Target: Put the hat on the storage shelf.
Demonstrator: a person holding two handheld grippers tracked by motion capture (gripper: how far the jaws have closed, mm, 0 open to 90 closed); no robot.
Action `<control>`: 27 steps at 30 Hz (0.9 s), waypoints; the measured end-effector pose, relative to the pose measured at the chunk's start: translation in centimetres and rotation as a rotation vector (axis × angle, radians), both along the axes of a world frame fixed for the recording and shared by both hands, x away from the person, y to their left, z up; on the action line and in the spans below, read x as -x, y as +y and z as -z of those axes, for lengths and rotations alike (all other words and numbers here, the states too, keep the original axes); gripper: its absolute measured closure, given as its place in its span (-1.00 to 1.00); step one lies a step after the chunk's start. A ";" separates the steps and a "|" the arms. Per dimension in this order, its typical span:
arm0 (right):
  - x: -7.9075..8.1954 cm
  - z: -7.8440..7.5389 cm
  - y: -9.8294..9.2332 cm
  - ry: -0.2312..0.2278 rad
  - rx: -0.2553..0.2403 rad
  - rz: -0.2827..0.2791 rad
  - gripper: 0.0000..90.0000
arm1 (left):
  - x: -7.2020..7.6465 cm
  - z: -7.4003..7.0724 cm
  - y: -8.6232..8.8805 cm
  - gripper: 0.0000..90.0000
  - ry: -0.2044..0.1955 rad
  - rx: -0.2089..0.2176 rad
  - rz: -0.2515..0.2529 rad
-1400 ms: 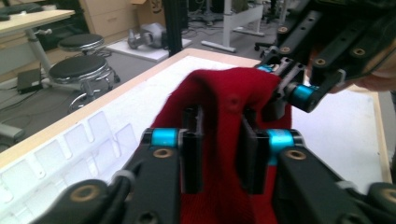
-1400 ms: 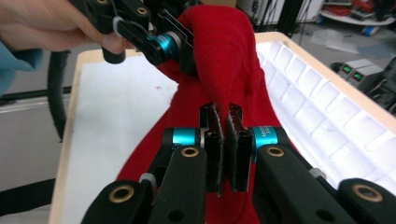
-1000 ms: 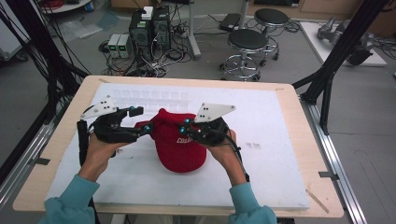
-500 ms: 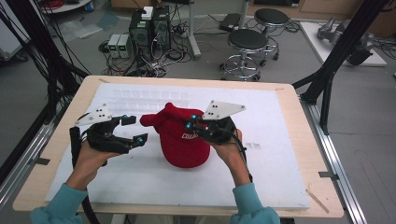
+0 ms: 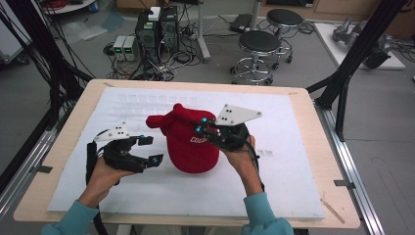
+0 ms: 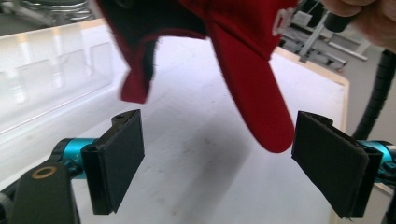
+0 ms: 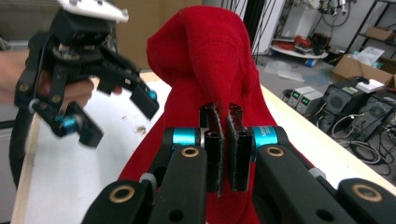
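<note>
Red cap (image 5: 188, 142) is seen from the high view held up over the white mat (image 5: 293, 181), pinched at its right side by the right gripper (image 5: 208, 127); white lettering on the cap front is visible from there but cannot be read; the left gripper (image 5: 149, 150) is seen just to the cap's left, apart from it.

Right gripper view: both black pads (image 7: 215, 149) are pressed nearly together with a fold of red knit fabric (image 7: 210, 74) clamped between them; the cap crown rises directly ahead of the jaws; the left gripper (image 7: 119, 119) is recorded beyond and to the left, jaws spread, nothing between them.

Left gripper view: jaws are held wide, pads (image 6: 116, 158) well apart and bare; the cap brim (image 6: 254, 98) hangs down ahead of and above the gap, nearer the right-hand pad, not touching either; bare mat is seen below and ahead of the jaws; the wooden table edge (image 6: 327, 74) lies beyond the right-hand jaw.

Open mat is noted on all sides of both grippers; a clear ridged strip (image 5: 147, 99) lies ahead of the left gripper.
</note>
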State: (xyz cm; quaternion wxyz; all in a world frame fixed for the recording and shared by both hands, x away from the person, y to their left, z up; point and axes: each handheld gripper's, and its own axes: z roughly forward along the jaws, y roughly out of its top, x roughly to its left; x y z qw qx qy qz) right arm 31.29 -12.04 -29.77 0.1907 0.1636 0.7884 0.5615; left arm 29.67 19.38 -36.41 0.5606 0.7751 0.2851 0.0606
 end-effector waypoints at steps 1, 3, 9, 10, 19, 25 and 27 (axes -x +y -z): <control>0.0 0.0 0.0 0.002 -0.006 -0.002 0.94 | 0.0 0.0 -0.3 -0.59 0.005 0.007 0.006; 0.0 -0.1 0.0 0.002 -0.008 -0.002 0.94 | 0.1 0.1 -0.9 -0.56 0.000 0.016 0.022; 0.2 -0.4 0.1 -0.015 -0.022 -0.007 0.94 | 0.1 0.6 -2.1 -0.45 0.000 0.014 0.036; 0.3 -0.4 0.1 -0.017 -0.026 -0.008 0.94 | 0.1 0.8 -2.2 -0.42 0.003 0.026 0.045; 0.5 -0.5 0.2 -0.025 -0.028 -0.015 0.94 | 0.4 1.8 -3.0 -0.05 -0.007 0.032 0.073; 0.6 -0.5 0.2 -0.027 -0.031 -0.019 0.94 | 0.5 1.8 -3.1 0.30 -0.027 0.042 0.087; 0.6 -0.5 0.2 -0.031 -0.033 -0.020 0.94 | 0.5 1.8 -3.1 0.39 -0.034 0.045 0.089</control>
